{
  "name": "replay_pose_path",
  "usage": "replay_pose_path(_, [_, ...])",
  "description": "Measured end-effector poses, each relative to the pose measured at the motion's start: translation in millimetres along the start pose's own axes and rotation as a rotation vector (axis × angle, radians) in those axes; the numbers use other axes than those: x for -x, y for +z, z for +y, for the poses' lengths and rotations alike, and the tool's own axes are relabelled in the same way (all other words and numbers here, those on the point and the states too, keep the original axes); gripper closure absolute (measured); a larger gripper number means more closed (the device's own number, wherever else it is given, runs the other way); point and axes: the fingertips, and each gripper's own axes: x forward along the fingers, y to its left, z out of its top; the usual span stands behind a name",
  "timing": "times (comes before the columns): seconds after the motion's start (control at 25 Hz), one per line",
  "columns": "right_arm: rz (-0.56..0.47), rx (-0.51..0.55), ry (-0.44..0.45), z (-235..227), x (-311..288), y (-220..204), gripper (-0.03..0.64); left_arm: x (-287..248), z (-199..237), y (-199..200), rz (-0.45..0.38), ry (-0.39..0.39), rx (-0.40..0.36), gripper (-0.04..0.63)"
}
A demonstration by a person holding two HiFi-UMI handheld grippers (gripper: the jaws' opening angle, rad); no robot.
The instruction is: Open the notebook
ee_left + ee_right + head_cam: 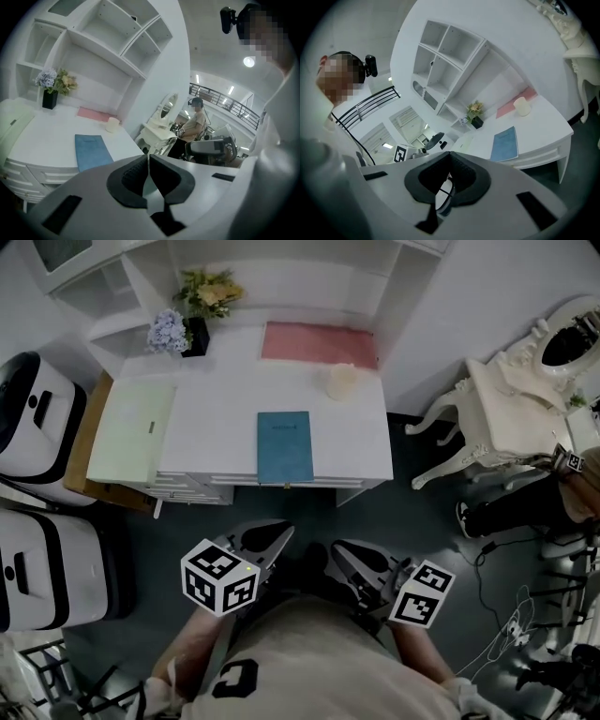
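A closed blue notebook (285, 446) lies flat near the front edge of the white desk (216, 418). It also shows in the left gripper view (92, 151) and the right gripper view (505, 144). My left gripper (278, 538) is held low in front of my body, short of the desk, with its jaws shut and nothing between them (149, 157). My right gripper (339, 551) sits beside it, also short of the desk, with its tips meeting and nothing held (450, 153). Neither gripper touches the notebook.
On the desk are a pale green folder (133, 427) at the left, a pink mat (319, 343) and a flower vase (195, 334) at the back, and a cream lump (341, 381). An ornate white dressing table (511, 399) and a seated person (525, 502) are to the right, with white machines (37, 418) to the left.
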Motion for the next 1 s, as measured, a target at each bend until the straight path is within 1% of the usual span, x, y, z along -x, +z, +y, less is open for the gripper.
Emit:
replay_pose_path(0.12, [0.005,-0.024,0.018,-17,1,14,0.604,-20,9,4,0.034,0.053,-0.024,0.571])
replay_pose_path(0.32, [0.034,-0.043,0.060,-39,0,33,0.604,-49,25,8,0.061,0.127,-0.010,0.571])
replay_pose_path(0.44, [0.058,-0.043,0.077,-53,2,43,0.604,-76,36,5,0.109,0.176,-0.032,0.571])
replay_pose_path(0.64, [0.090,-0.047,0.108,-75,7,60,0.604,-123,83,8,0.188,0.363,-0.135,0.571])
replay_pose_path(0.72, [0.105,-0.042,0.116,-84,11,64,0.604,-143,105,11,0.224,0.426,-0.164,0.568])
replay_pose_path(0.76, [0.113,-0.040,0.120,-87,12,65,0.604,-153,117,10,0.250,0.451,-0.170,0.550])
replay_pose_path(0.84, [0.125,-0.045,0.129,-93,15,66,0.603,-173,136,6,0.324,0.483,-0.166,0.375])
replay_pose_path(0.88, [0.128,-0.052,0.134,-95,16,68,0.604,-181,143,3,0.359,0.497,-0.166,0.356])
replay_pose_path(1.0, [0.119,-0.081,0.150,-98,17,74,0.603,-199,162,-7,0.446,0.537,-0.178,0.331])
